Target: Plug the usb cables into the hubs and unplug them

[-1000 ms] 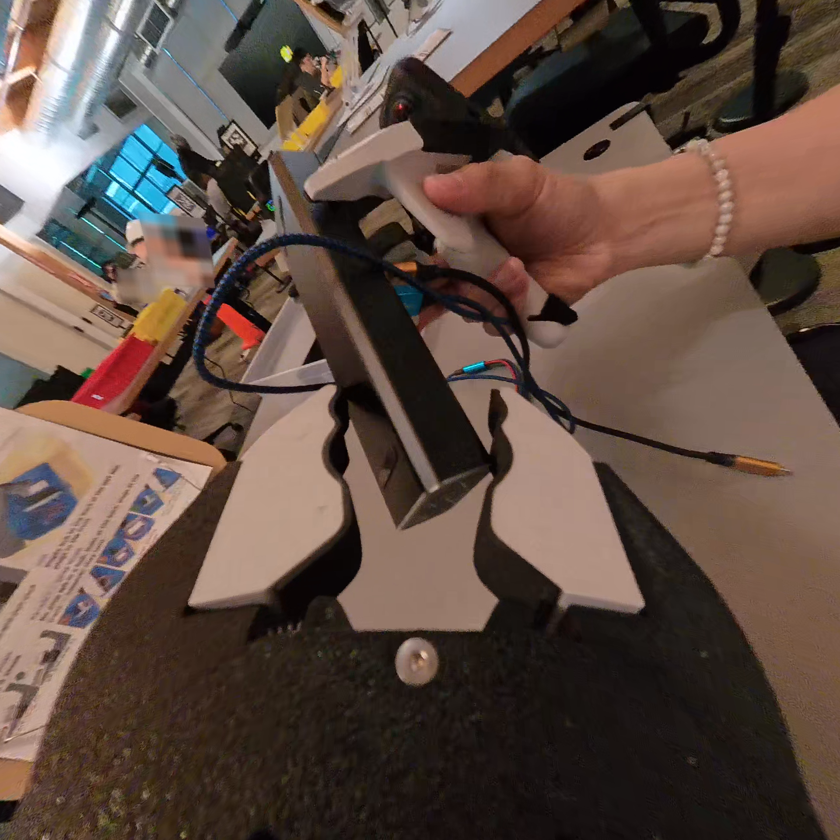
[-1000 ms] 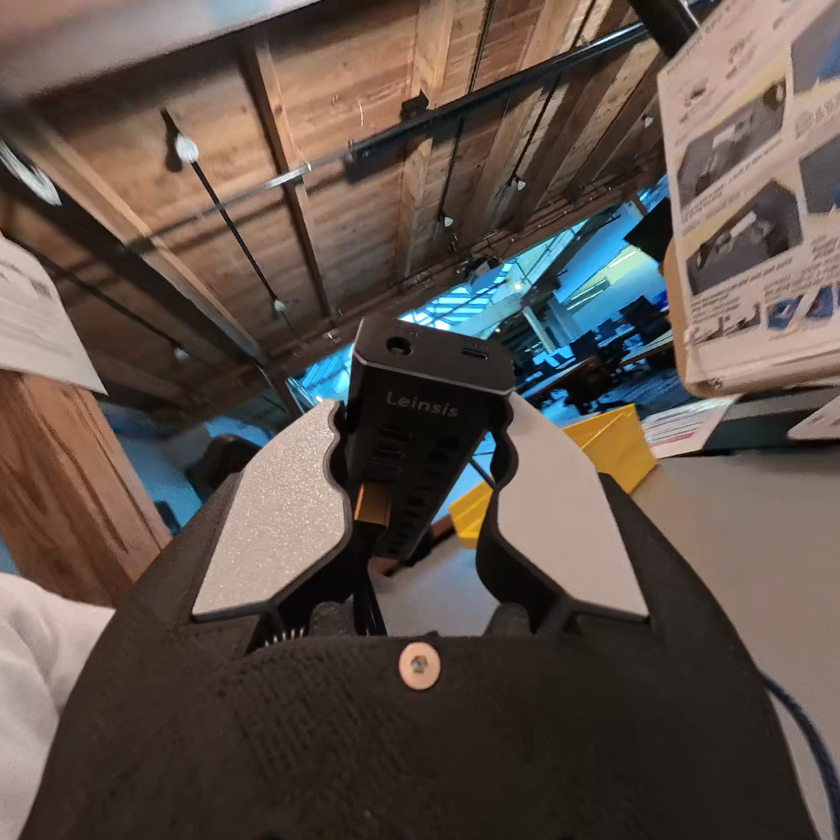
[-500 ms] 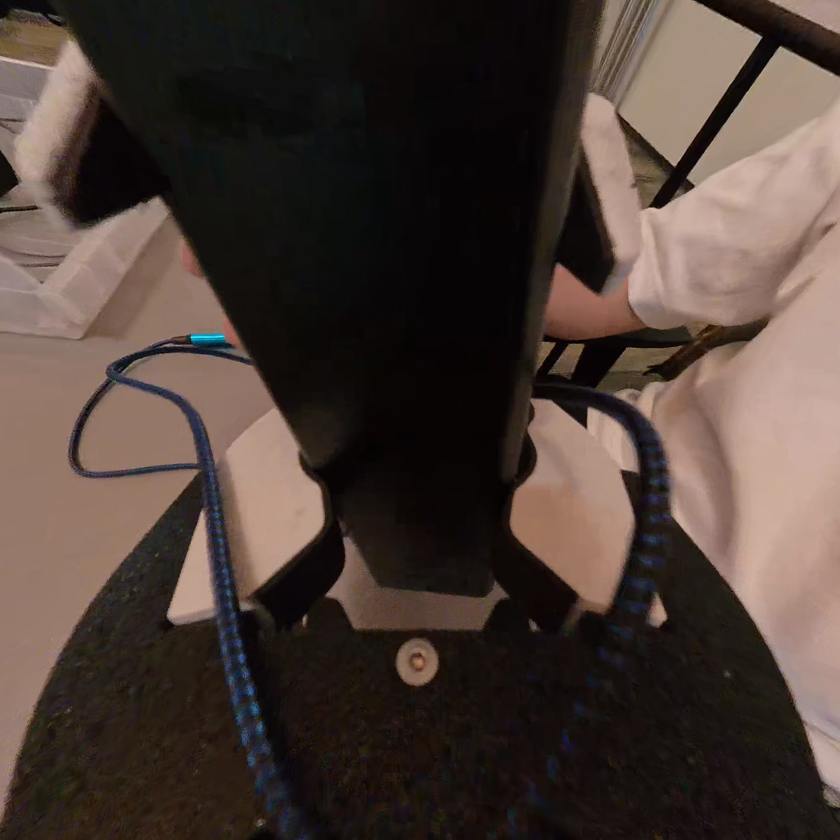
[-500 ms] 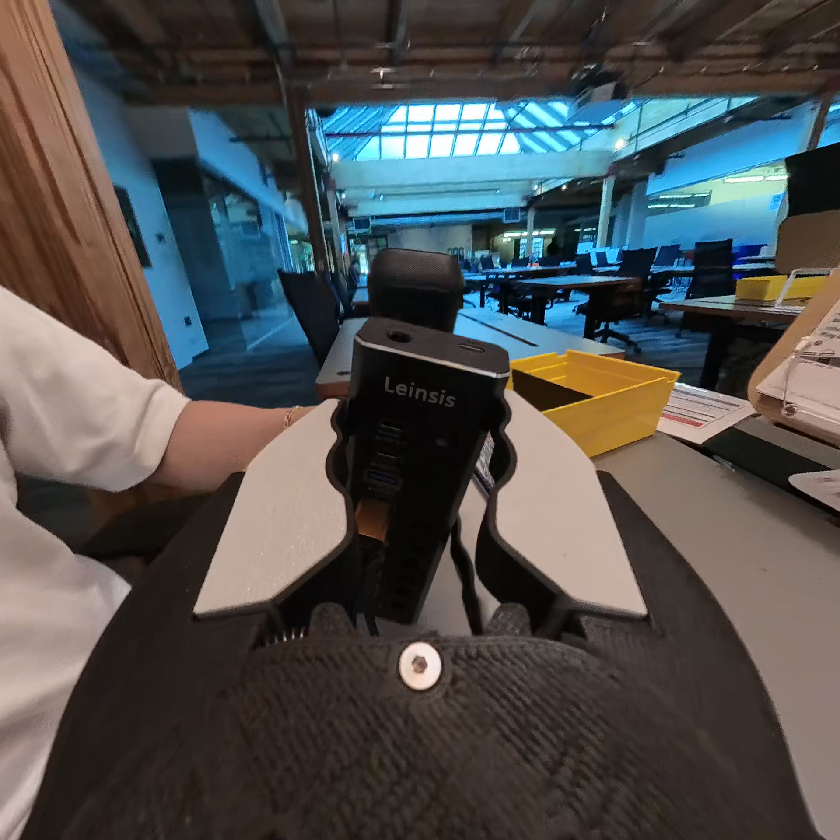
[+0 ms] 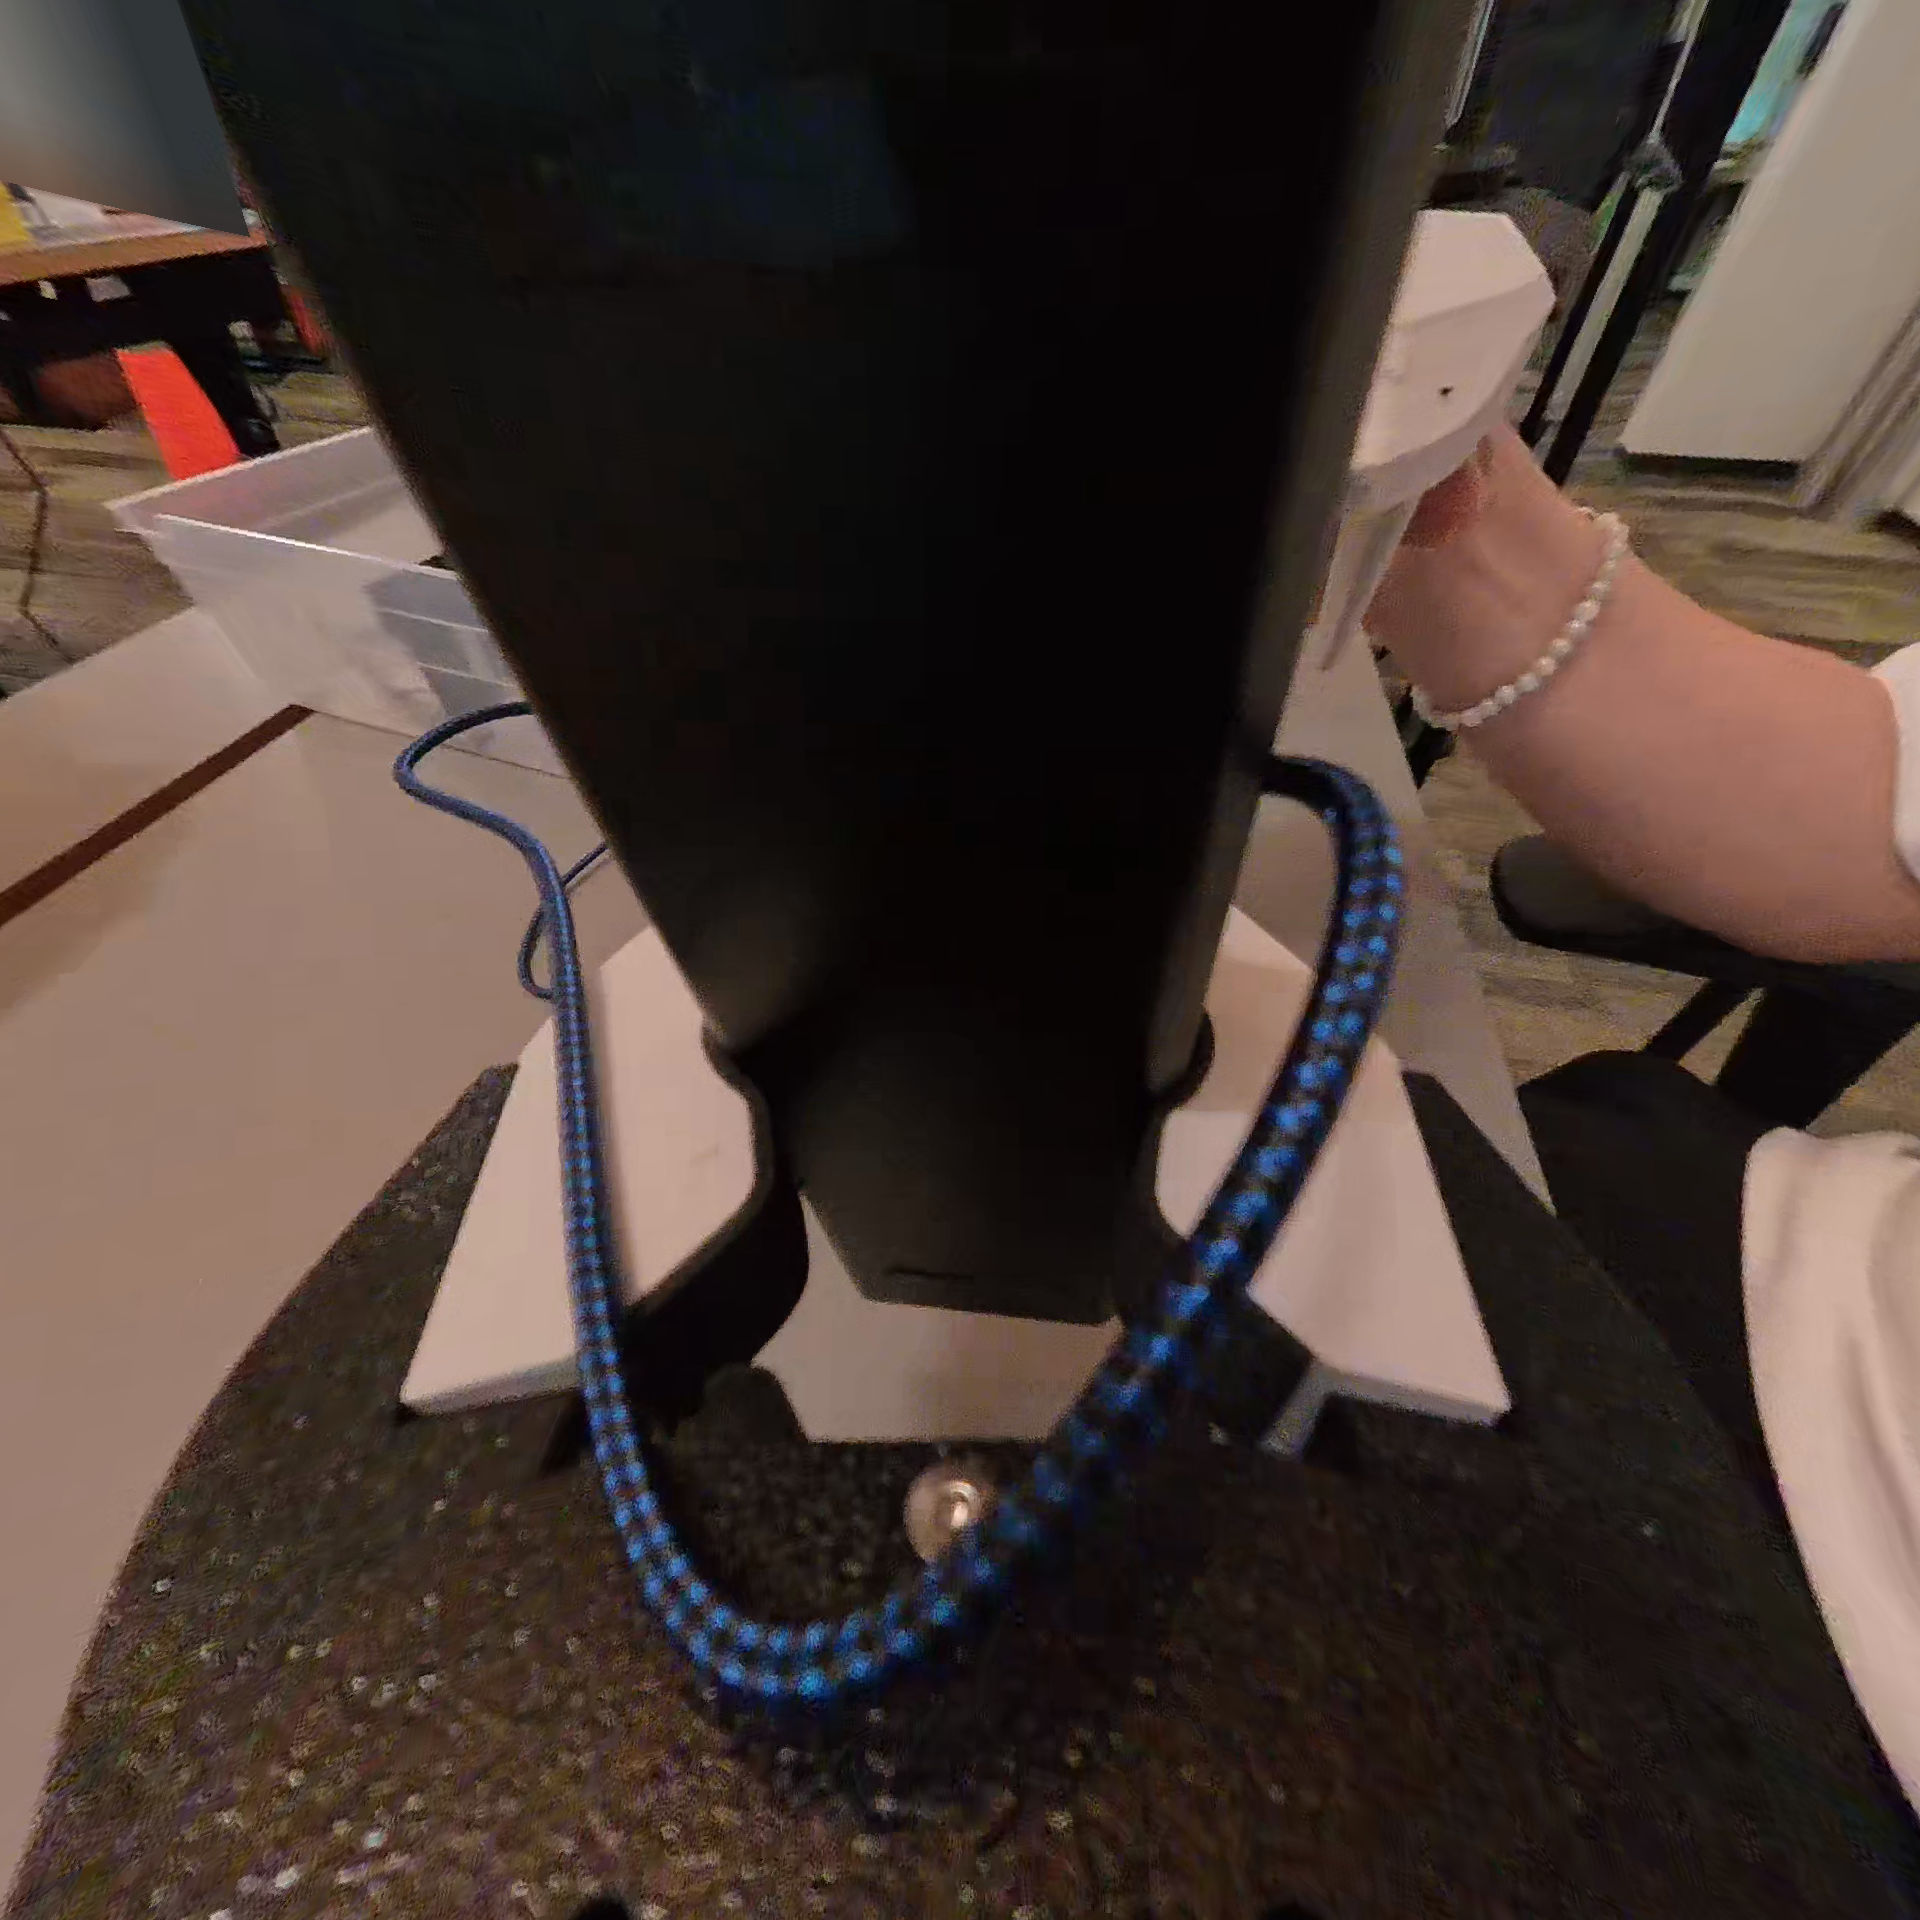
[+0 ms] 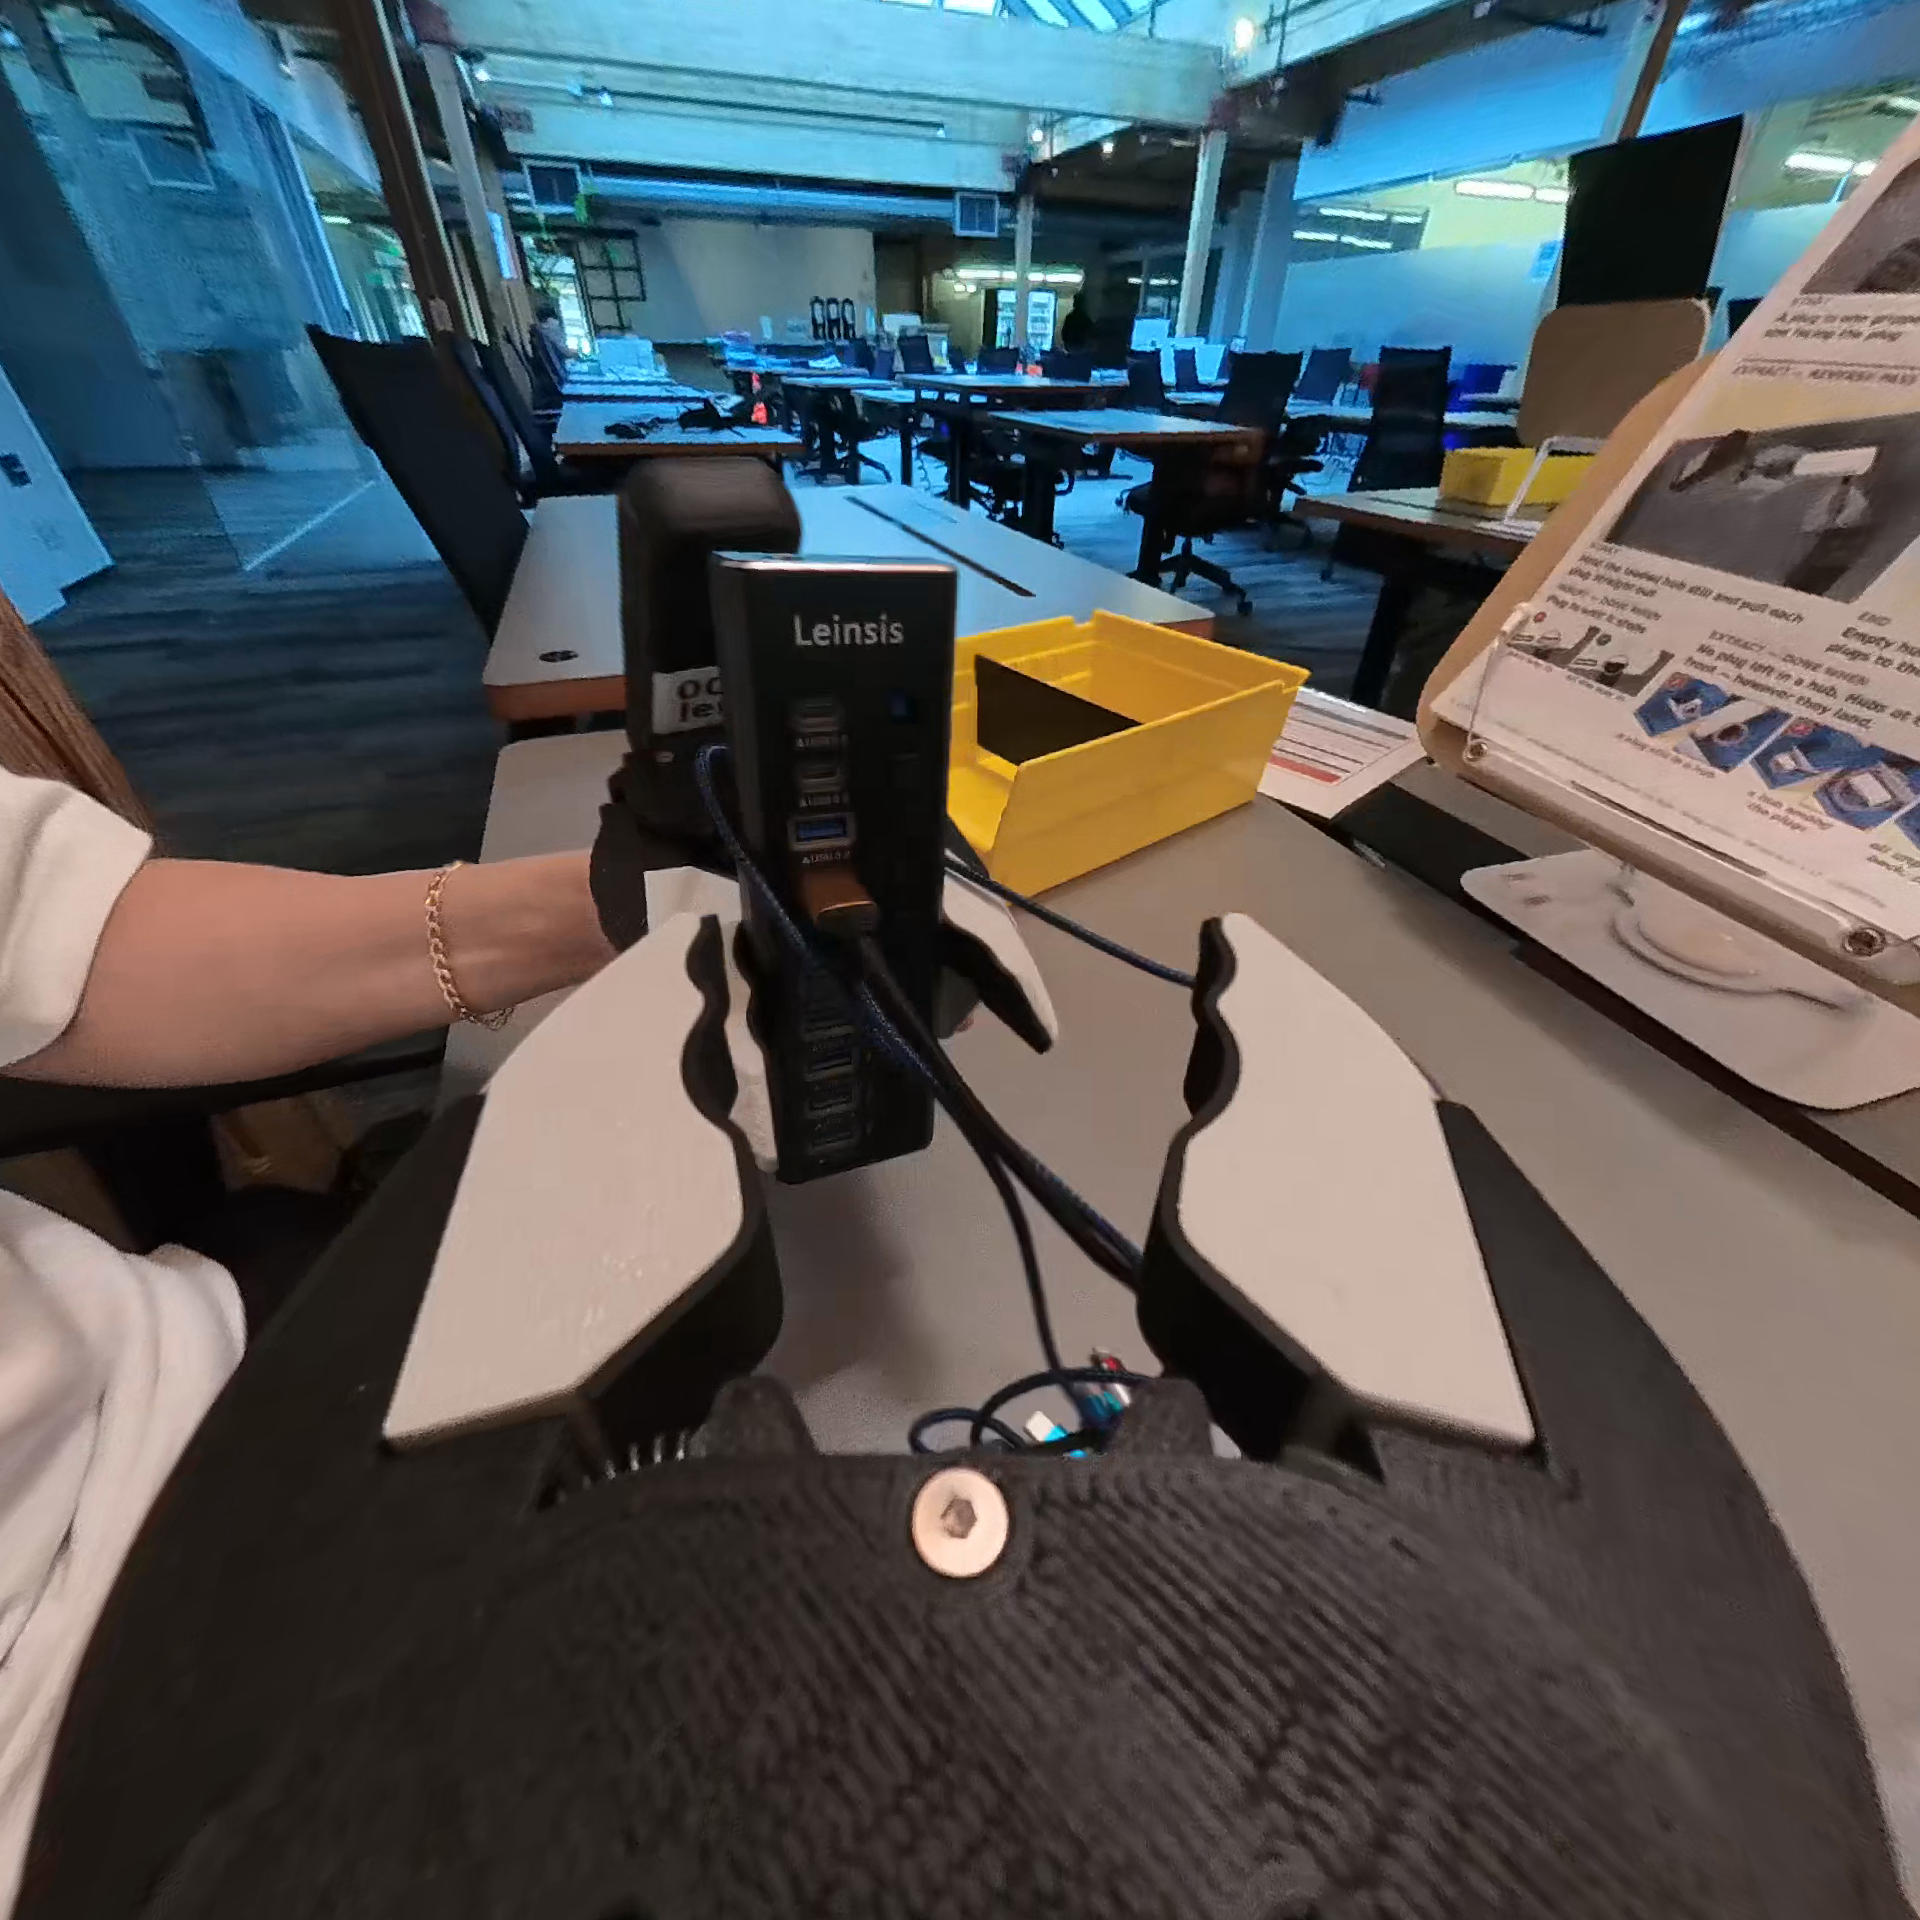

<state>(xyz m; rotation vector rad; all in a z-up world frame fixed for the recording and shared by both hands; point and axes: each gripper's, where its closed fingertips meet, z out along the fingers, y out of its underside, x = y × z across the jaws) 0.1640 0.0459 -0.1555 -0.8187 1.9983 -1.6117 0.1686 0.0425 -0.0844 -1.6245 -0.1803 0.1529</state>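
A black USB hub (image 5: 935,623) fills the left wrist view; my left gripper (image 5: 966,1049) is shut on its lower end. A blue braided cable (image 5: 1299,1091) loops from behind the hub across the gripper body. In the right wrist view the hub (image 6: 842,831) stands upright, port side facing me, with a gold plug (image 6: 842,906) in one middle port and its cable hanging down. The left gripper's white finger (image 6: 1003,982) shows beside the hub. My right gripper (image 6: 966,945) is open and empty, its fingers wide apart just in front of the hub.
A yellow bin (image 6: 1101,748) sits on the grey table (image 6: 1403,1039) behind the hub. An instruction board on a white stand (image 6: 1714,644) is at the right. Loose cable ends (image 6: 1070,1423) lie under the right gripper. A clear plastic bin (image 5: 312,582) is far left. The left gripper's tips are roughly 7 centimeters from the right gripper's.
My right gripper has let go of the hub, opened wide and drawn back. The left gripper keeps hold of the hub, which now stands upright over the table.
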